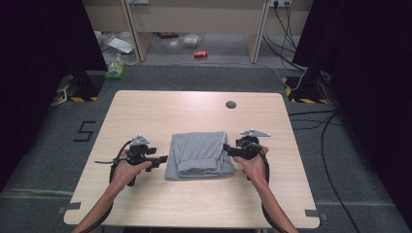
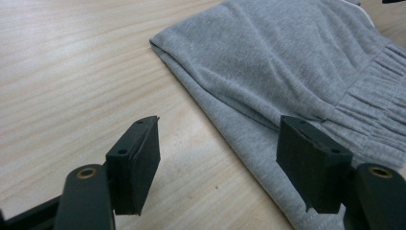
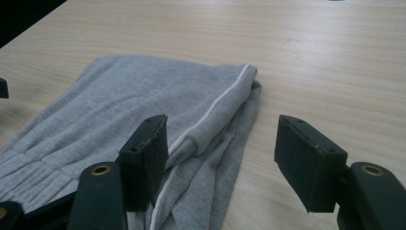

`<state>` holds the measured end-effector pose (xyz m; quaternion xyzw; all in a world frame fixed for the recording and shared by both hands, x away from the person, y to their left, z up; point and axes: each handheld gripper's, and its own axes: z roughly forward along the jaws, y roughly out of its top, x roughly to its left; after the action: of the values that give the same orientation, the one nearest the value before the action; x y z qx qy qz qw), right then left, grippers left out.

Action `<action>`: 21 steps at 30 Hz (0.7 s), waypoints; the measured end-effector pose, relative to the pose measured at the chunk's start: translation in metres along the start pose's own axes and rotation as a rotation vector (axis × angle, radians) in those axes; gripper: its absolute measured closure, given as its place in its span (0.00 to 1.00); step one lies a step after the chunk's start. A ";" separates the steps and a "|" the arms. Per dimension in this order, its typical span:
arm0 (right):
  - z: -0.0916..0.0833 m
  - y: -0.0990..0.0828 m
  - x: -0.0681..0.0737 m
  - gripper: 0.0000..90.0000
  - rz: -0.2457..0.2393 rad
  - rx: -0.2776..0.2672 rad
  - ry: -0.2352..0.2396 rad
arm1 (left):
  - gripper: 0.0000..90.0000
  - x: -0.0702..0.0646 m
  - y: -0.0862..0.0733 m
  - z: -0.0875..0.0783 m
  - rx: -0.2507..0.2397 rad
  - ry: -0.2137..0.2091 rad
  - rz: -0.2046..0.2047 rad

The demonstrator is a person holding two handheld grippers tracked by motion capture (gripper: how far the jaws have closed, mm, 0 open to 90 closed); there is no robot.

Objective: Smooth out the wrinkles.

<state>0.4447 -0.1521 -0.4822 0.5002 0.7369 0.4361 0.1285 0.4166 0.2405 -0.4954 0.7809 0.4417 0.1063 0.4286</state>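
Nearest the person, two forearms are seen coming in from the bottom edge of the high view, each hand wrapped around a tool. The left hand-held gripper (image 1: 163, 158) is held just beside the left edge of the folded grey garment (image 1: 200, 154), its jaws pointed toward the cloth; in the left gripper view the jaws are seen standing well apart, released, with bare wood and the garment's hem (image 2: 249, 143) between them and nothing pressed by either pad. The right hand-held gripper (image 1: 228, 150) is held at the garment's right edge; in the right gripper view its jaws are likewise spread and released, the left pad hanging over the cloth beside a white stripe (image 3: 218, 108) along a fold, the right pad over bare wood, and no fabric is pinched. The garment is laid flat near the middle of the light wooden counter (image 1: 160, 109), folded into a rough rectangle with a ribbed, gathered band toward the near side. Farther back on the counter a small dark round spot (image 1: 231, 104) is seen. Beyond the far edge, on the floor, a red can (image 1: 200, 54) and a green packet (image 1: 115, 71) are lying
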 end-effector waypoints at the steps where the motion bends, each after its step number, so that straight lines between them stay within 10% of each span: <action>1: 0.000 -0.001 0.001 0.40 -0.006 0.002 0.000 | 0.34 -0.001 0.000 -0.001 0.000 0.003 0.003; 21: -0.010 -0.019 0.016 0.39 -0.042 0.022 0.027 | 0.31 -0.019 -0.033 -0.019 0.018 -0.010 0.058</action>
<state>0.4191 -0.1460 -0.4866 0.4800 0.7537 0.4320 0.1224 0.3753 0.2450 -0.5047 0.7977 0.4178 0.1109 0.4205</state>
